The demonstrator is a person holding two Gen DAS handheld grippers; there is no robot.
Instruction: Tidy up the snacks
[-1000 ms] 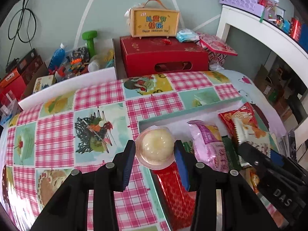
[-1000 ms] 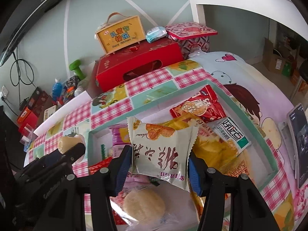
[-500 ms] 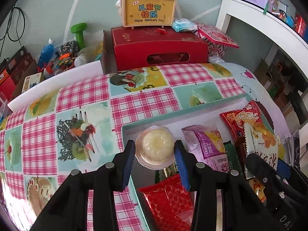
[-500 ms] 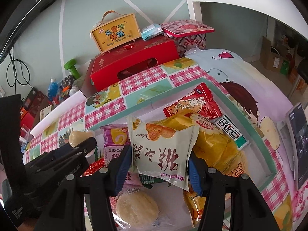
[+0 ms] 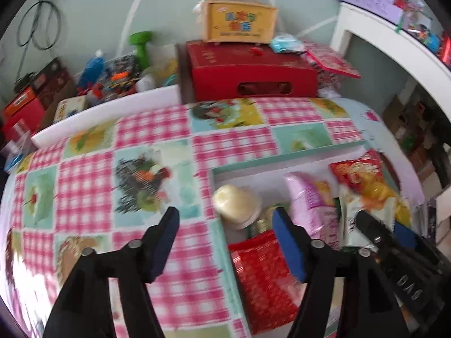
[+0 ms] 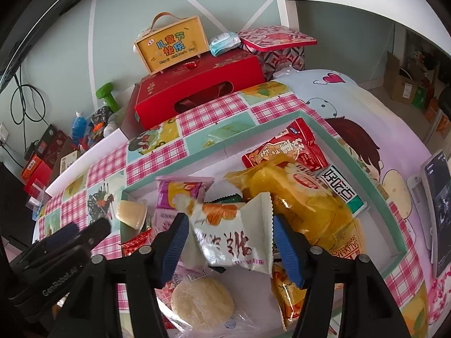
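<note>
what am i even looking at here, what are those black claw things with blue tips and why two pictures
There is no robot: a person holds a two-finger gripper in each hand, each with a fisheye camera looking along its jaws. One picture is from the left gripper, whose jaws stand open and empty; a jelly cup lies just ahead in the corner of a teal-rimmed tray. The other is from the right gripper, shut on a white snack packet above the tray, which is full of snack bags. The tray sits on a pink checked tablecloth.
</note>
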